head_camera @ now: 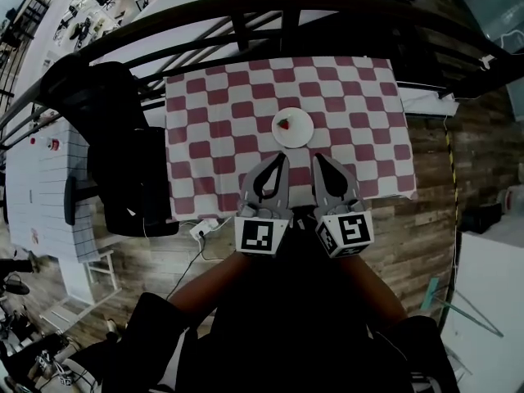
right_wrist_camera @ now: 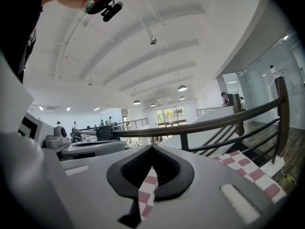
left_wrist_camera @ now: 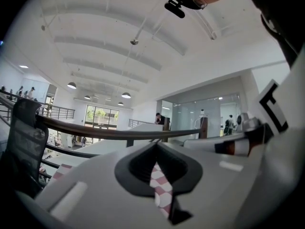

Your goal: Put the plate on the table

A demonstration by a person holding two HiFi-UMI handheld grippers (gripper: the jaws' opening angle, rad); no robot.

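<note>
A small white plate (head_camera: pixel 292 128) with a red bit of food on it rests on the table with the red-and-white checked cloth (head_camera: pixel 360 113), near the table's middle. In the head view both grippers hover over the table's near edge, just short of the plate. My left gripper (head_camera: pixel 282 157) is shut and holds nothing. My right gripper (head_camera: pixel 318 156) is shut and empty too. In the left gripper view (left_wrist_camera: pixel 155 146) and the right gripper view (right_wrist_camera: pixel 152 149) the jaws meet at the tips. Only a strip of checked cloth (left_wrist_camera: pixel 159 187) shows through them; the plate is hidden there.
A dark curved railing (head_camera: pixel 286 11) runs behind the table. A black chair (head_camera: pixel 123 154) stands at the table's left, beside a white bench (head_camera: pixel 41 187). A white power strip (head_camera: pixel 203 229) lies on the wooden floor (head_camera: pixel 426 228) by the table's front left corner.
</note>
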